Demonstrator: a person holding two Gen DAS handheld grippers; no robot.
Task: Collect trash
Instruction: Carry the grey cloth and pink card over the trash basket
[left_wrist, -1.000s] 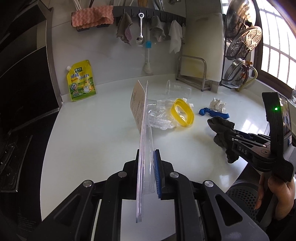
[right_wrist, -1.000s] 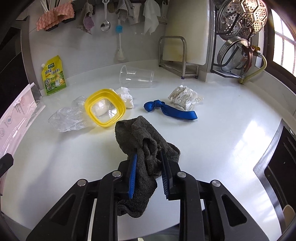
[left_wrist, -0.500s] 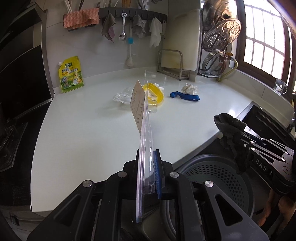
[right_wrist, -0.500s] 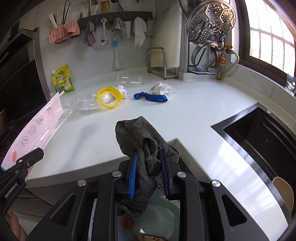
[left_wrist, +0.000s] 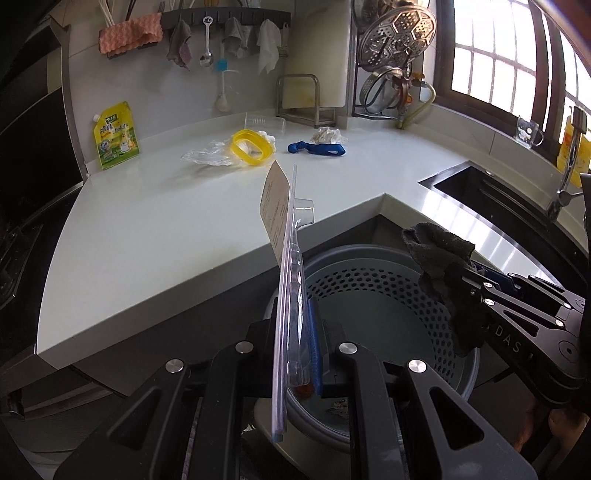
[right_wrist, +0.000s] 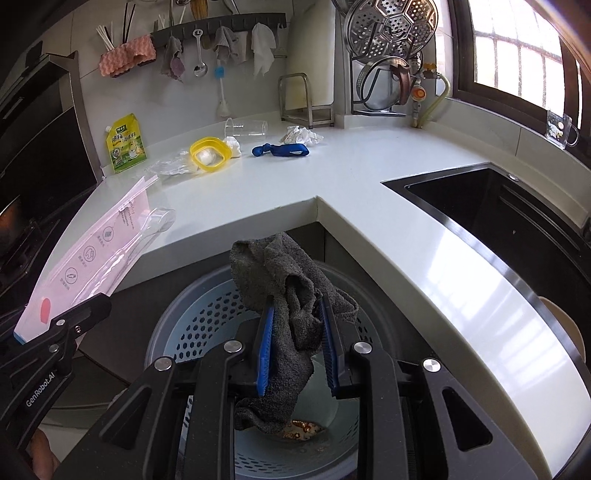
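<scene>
My left gripper (left_wrist: 297, 347) is shut on a clear plastic blister pack with a card back (left_wrist: 286, 266), held edge-on over the rim of a grey perforated trash bin (left_wrist: 388, 295); the pack also shows in the right wrist view (right_wrist: 96, 254). My right gripper (right_wrist: 295, 332) is shut on a dark grey rag (right_wrist: 291, 291) and holds it above the bin (right_wrist: 207, 314). In the left wrist view the rag (left_wrist: 443, 262) hangs over the bin's right side. Some scraps lie on the bin's bottom.
On the white counter (right_wrist: 332, 177) lie a yellow ring lid (right_wrist: 208, 153), crumpled clear plastic (right_wrist: 166, 168), a blue strap (right_wrist: 280, 150), a crumpled wrapper (right_wrist: 301, 134), a fallen clear cup (right_wrist: 245, 128) and a yellow-green pouch (right_wrist: 125, 147). A black sink (right_wrist: 498, 206) is on the right.
Both grippers have pulled back from the counter and dropped lower, so the pack and the rag now hang over the bin in front of the counter's corner.
</scene>
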